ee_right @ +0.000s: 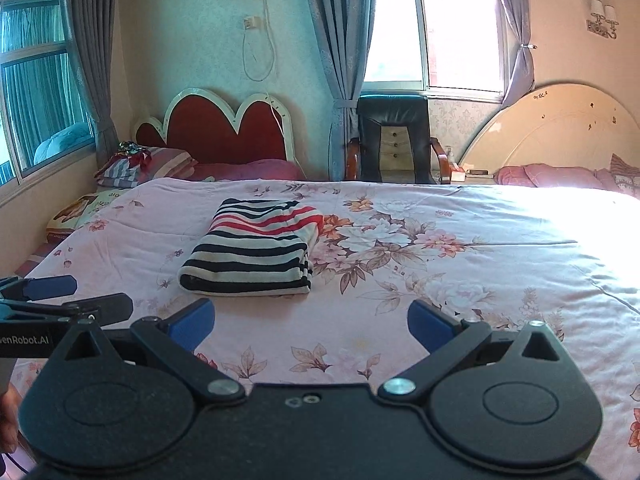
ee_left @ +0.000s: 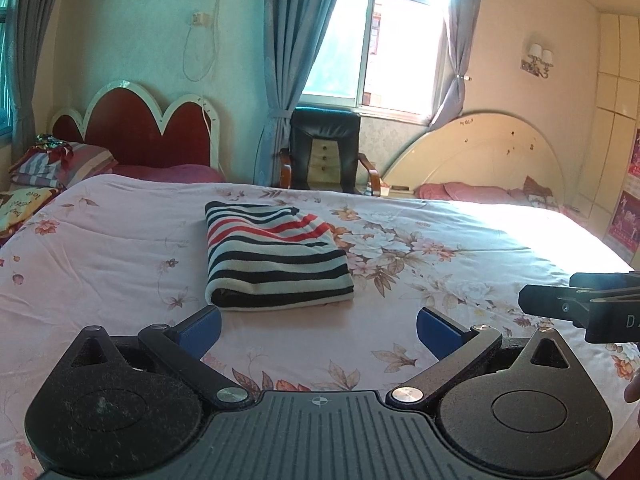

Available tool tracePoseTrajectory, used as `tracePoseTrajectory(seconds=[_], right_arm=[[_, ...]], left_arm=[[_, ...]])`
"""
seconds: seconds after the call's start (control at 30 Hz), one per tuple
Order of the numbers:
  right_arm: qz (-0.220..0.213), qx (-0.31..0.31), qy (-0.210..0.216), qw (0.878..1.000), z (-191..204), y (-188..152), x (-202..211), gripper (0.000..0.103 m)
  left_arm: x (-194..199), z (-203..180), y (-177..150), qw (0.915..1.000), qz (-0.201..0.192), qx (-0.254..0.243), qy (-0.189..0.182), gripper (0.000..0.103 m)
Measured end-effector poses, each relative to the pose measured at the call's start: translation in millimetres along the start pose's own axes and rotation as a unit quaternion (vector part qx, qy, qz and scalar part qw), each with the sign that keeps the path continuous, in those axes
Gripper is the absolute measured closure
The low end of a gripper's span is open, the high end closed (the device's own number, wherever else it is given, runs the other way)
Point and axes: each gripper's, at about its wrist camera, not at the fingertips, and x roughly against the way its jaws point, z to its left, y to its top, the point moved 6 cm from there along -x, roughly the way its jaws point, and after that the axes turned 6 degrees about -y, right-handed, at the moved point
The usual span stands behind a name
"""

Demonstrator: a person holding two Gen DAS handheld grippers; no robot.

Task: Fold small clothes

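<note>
1. One striped garment (ee_left: 276,258) lies folded into a compact rectangle on the floral quilt (ee_left: 420,272), roughly mid-bed, w/ its rolled fold edge facing the grippers. Black/white stripes plus a red band toward the far end. Edges look squared off, so the fold seems done or nearly so – my read, not a certainty.

2. Left gripper (ee_left: 318,326): jaws spread wide, blue pads (ee_left: 202,330) apart, holding nothing. It hovers just short of the garment's near edge, not touching it. Prob. held back bc nothing is left to pinch.

3. Right gripper (ee_right: 310,322): also spread wide & empty, blue fingertips (ee_right: 428,326) clear of the cloth, garment ahead & slightly to its left. Each gripper shows at the edge of the other's view, so the two sit side by side, near each other, both on the near side of the bed.

4. Quilt under the garment is flat & smooth – a good surface for keeping folds crisp. Strong sun washes out its right part.

5. Further out: red scalloped headboard (ee_right: 224,128) w/ pillows, black armchair (ee_right: 394,140) under the window (ee_right: 436,24), cream round headboard (ee_right: 560,128) at right. None of these bears on the task.
</note>
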Motion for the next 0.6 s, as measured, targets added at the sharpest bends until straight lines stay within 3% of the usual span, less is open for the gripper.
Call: tracePoseTrajectory(seconds=[0.6], right_arm=[[-0.002,0.016,-0.002,1.000,9,-3,-2,0.001]], left_arm=[[-2,0,2,0.9999,-0.012,0.005,-0.004,0.000]])
